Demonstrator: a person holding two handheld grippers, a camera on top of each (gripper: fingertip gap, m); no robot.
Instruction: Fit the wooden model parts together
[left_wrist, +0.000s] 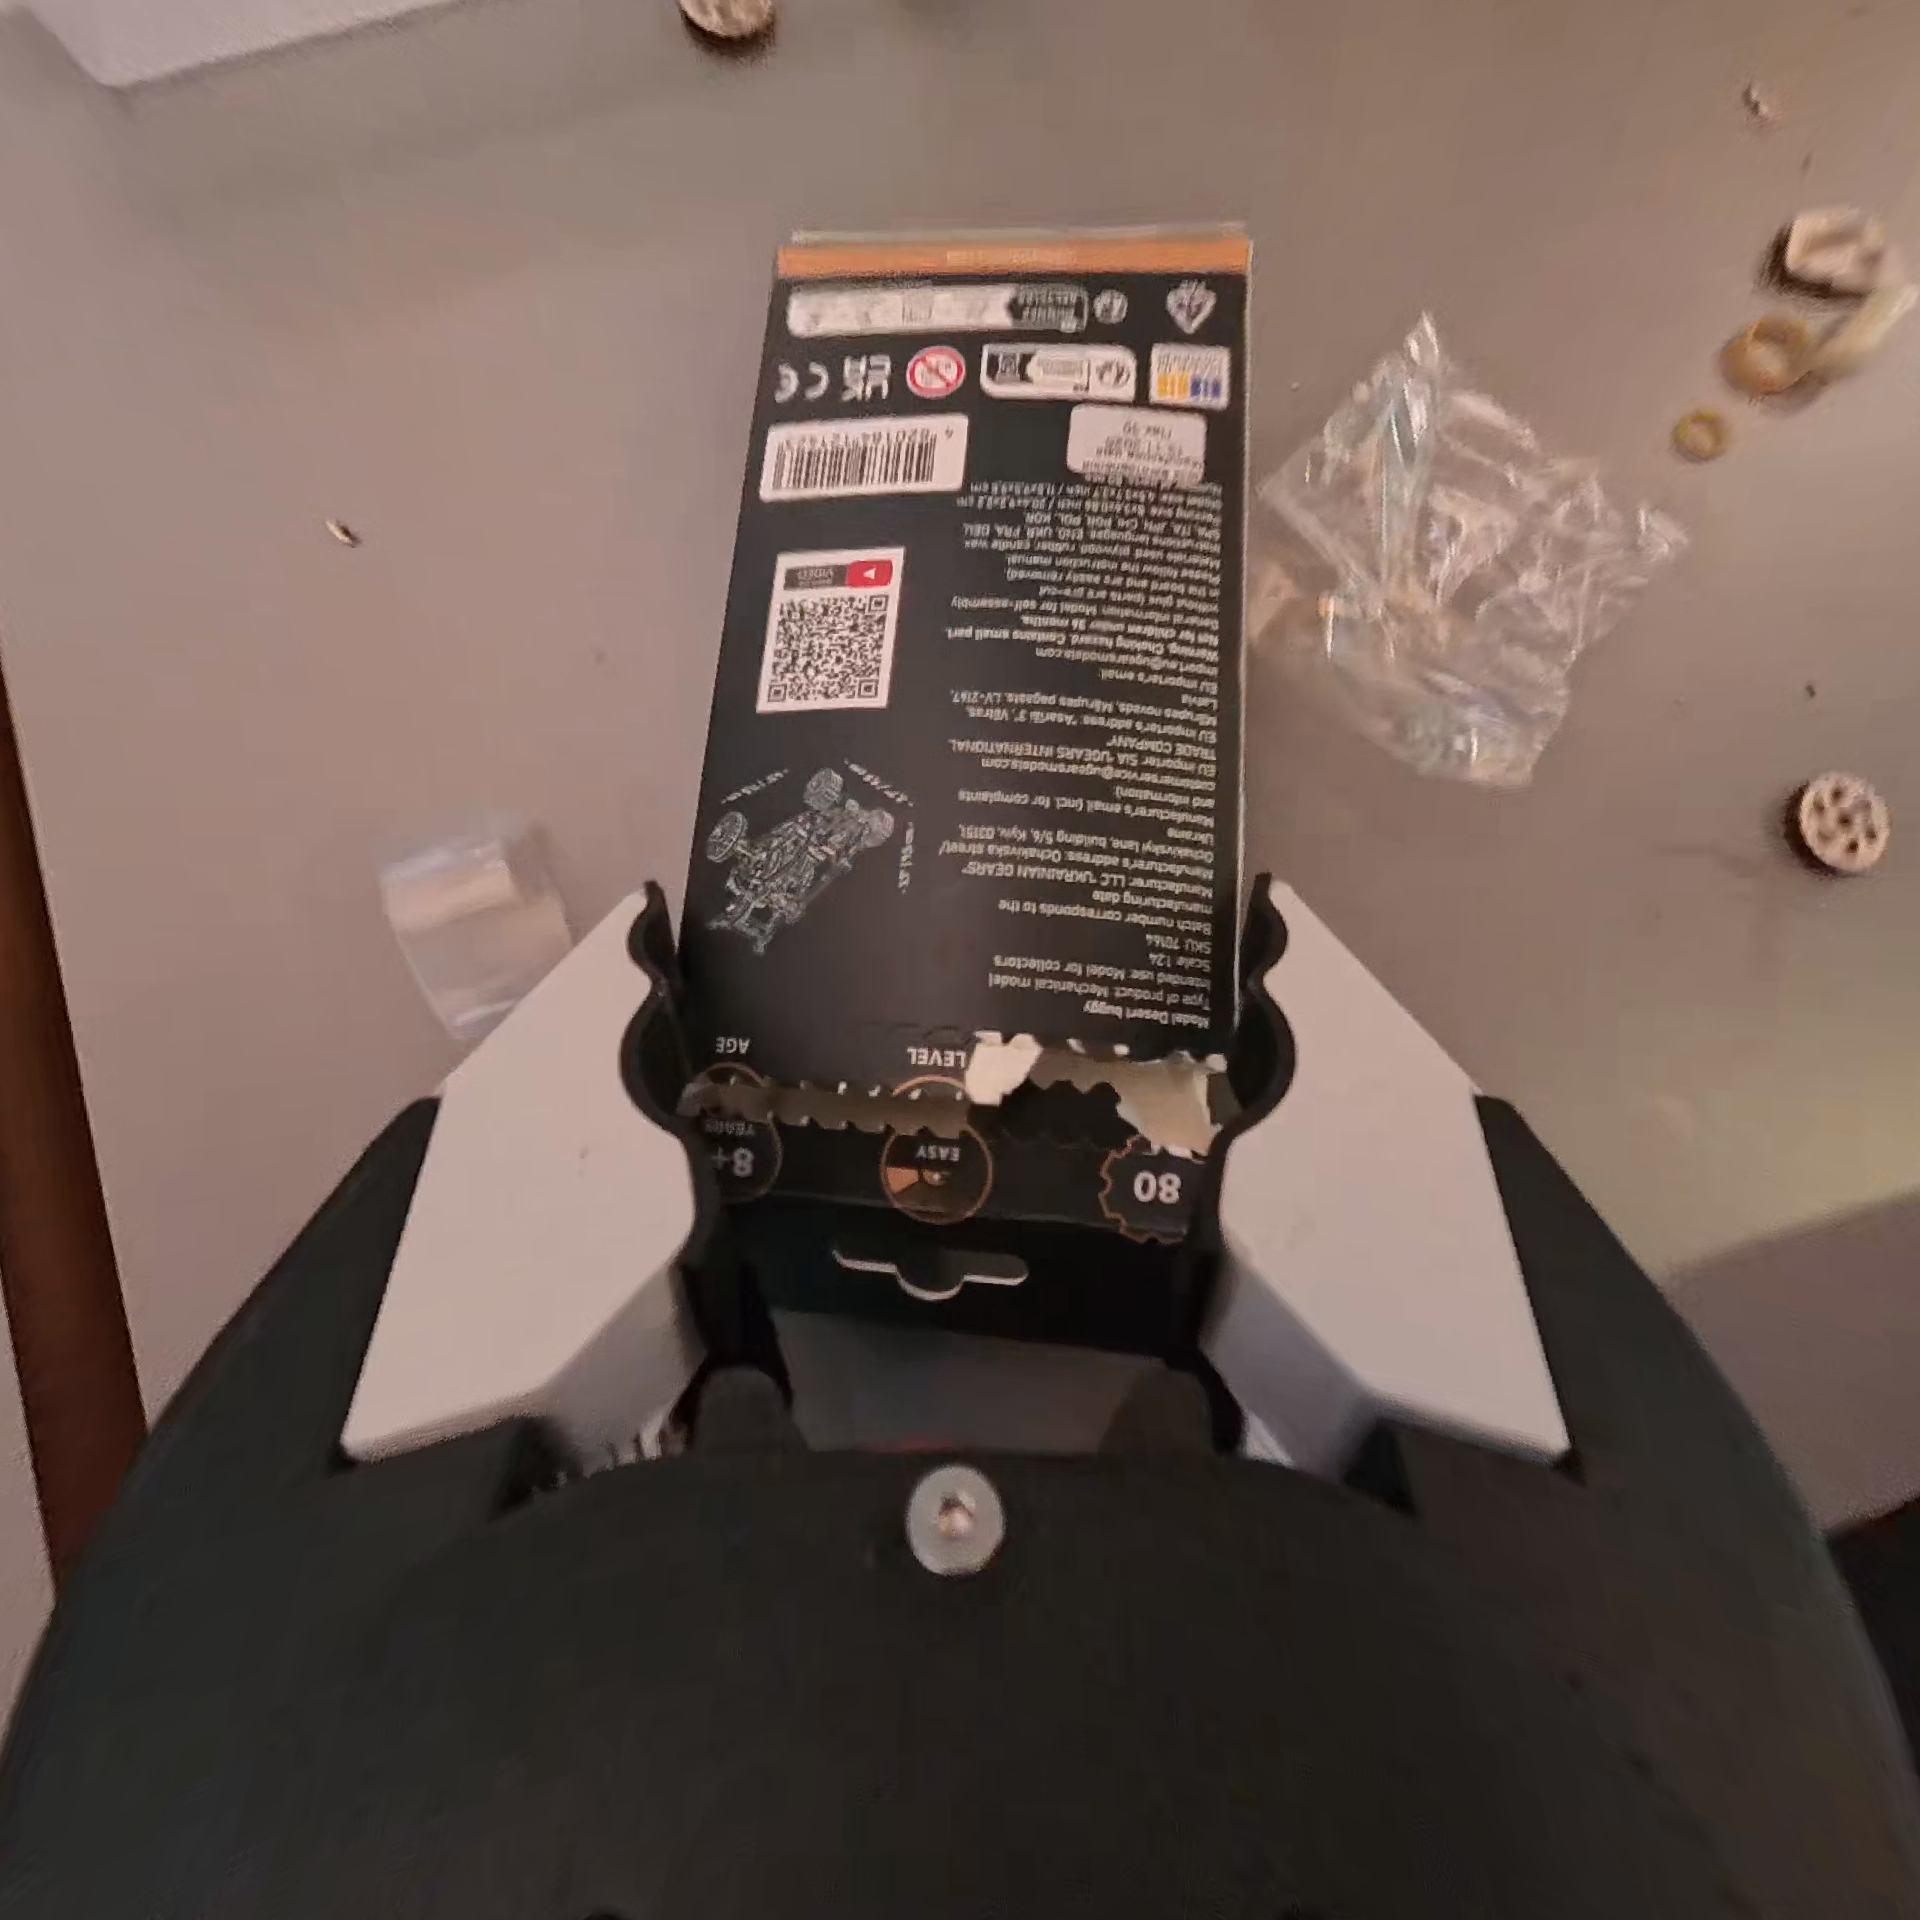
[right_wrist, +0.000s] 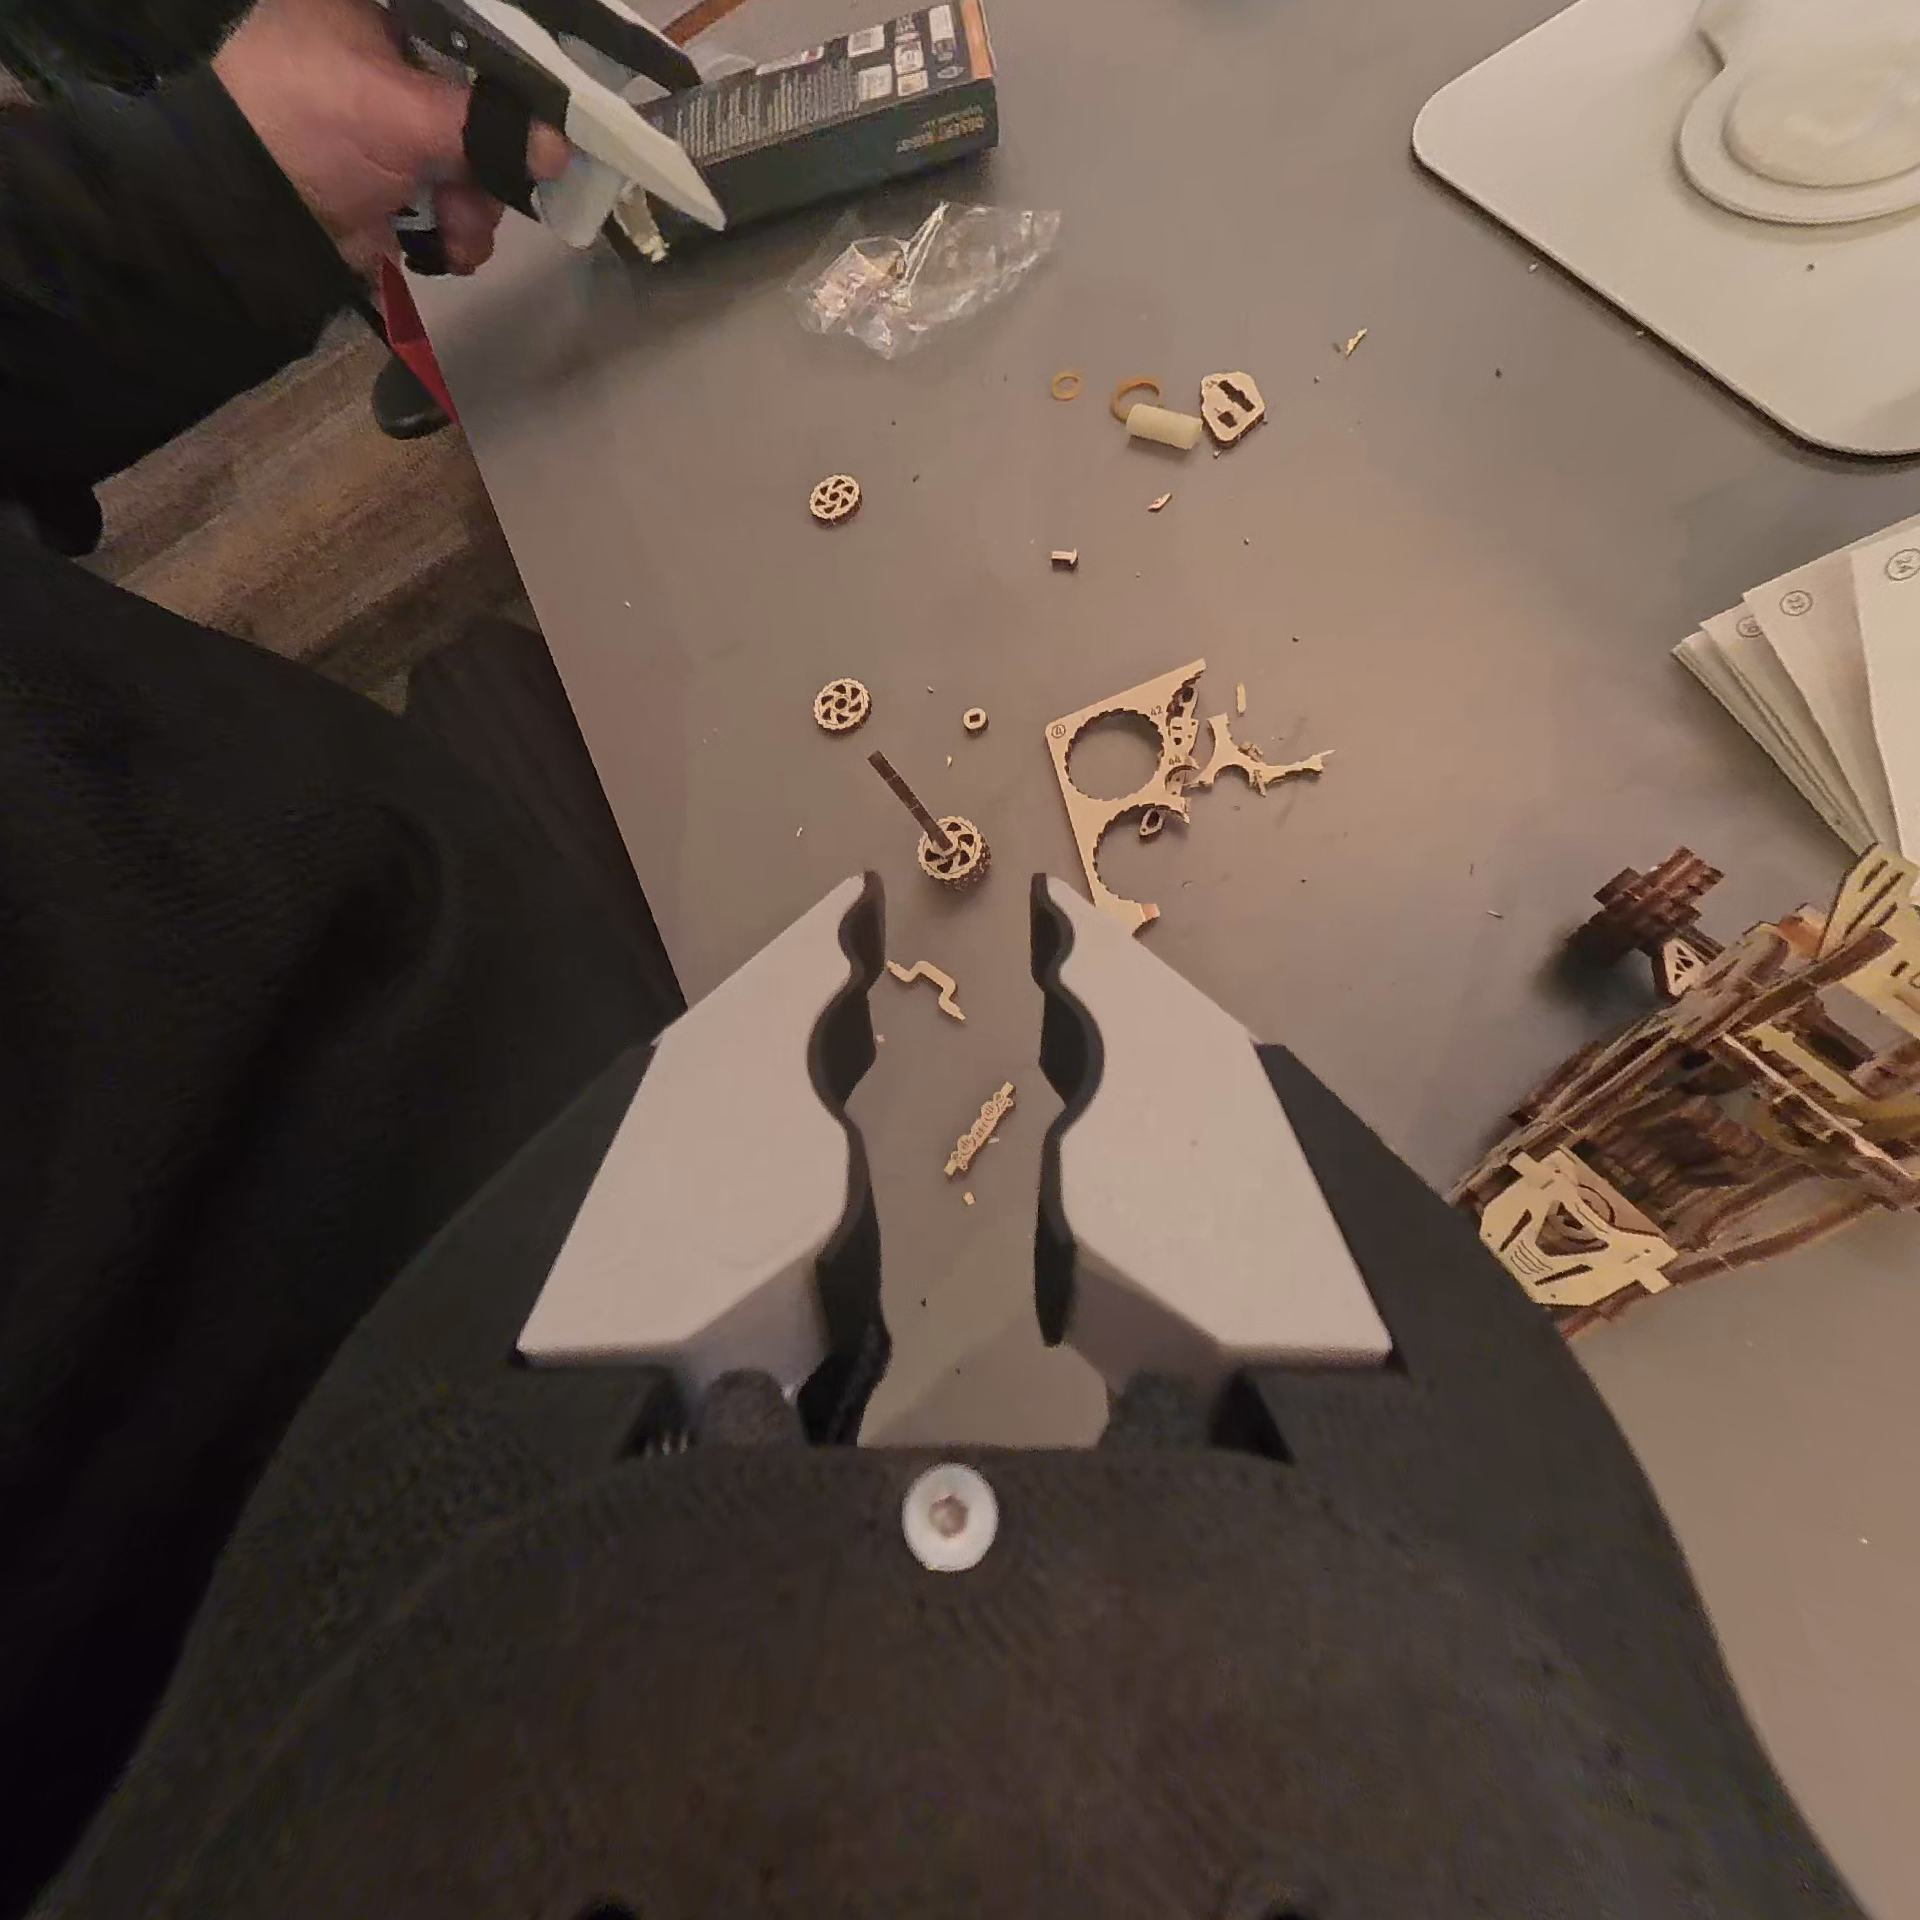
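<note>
the left gripper (left_wrist: 961, 1039) is clenched on a black cardboard box (left_wrist: 977, 665), its black-lined fingers pressing the two side walls near the torn flap end, so the box juts straight ahead toward 12 o'clock over the grey table (left_wrist: 416, 416). at 9 o'clock of the box lies a small clear plastic block (left_wrist: 473, 914); at 2 o'clock a crumpled clear bag (left_wrist: 1455, 582); at 3 o'clock a round wooden wheel disc (left_wrist: 1841, 826). this view is motion-blurred.

in the right wrist view a hand (right_wrist: 353, 135) at 11 o'clock grips the left gripper's handle, tilted down over the box, with a dark sleeve below it. the right gripper (right_wrist: 956, 894) hangs released above the table, its grey wedge fingers with wavy black inner pads well apart and nothing between them. just past its tips, at 12 o'clock, stands a toothed wooden wheel with a dark axle (right_wrist: 951, 842) leaning up from it. two flat spoked discs (right_wrist: 840, 707) lie toward 11 o'clock. seen between the fingers, flat on the table, are a thin zigzag piece (right_wrist: 928, 985) and a slim perforated strip (right_wrist: 980, 1127). at 1 o'clock is a punched-out plywood sheet (right_wrist: 1117, 800) with round holes. at 3 o'clock sits the partly built wooden model (right_wrist: 1704, 1101), a layered brown and pale lattice. a stack of pale sheets (right_wrist: 1808, 707) lies at 2 o'clock.
</note>
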